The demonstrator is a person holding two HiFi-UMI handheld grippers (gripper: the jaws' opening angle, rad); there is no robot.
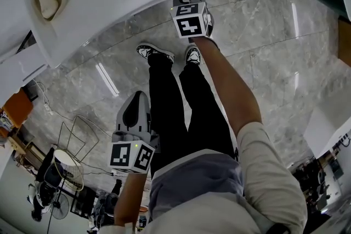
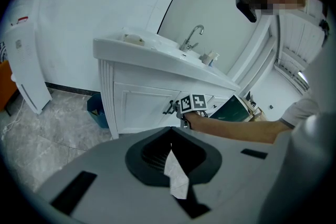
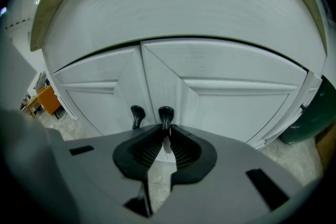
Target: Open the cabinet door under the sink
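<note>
1. Right gripper [image 3: 166, 128] was clamped on the right-hand handle [image 3: 166, 113] of the cabinet door [image 3: 231, 97], which sat closed under the sink [image 2: 152, 55].
2. Second handle [image 3: 137, 114] stood just left of it.
3. Left gripper [image 2: 171, 132] hung well back, jaws together, empty.
4. Blue bin [image 2: 97, 108] stood at the cabinet's left side.

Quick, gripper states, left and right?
Left gripper: closed, empty.
Right gripper: closed on the right door handle.

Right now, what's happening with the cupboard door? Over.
Right gripper shut on right door handle. Left gripper shut, empty, held back. Cabinet doors both closed. Nothing seen blocking.
</note>
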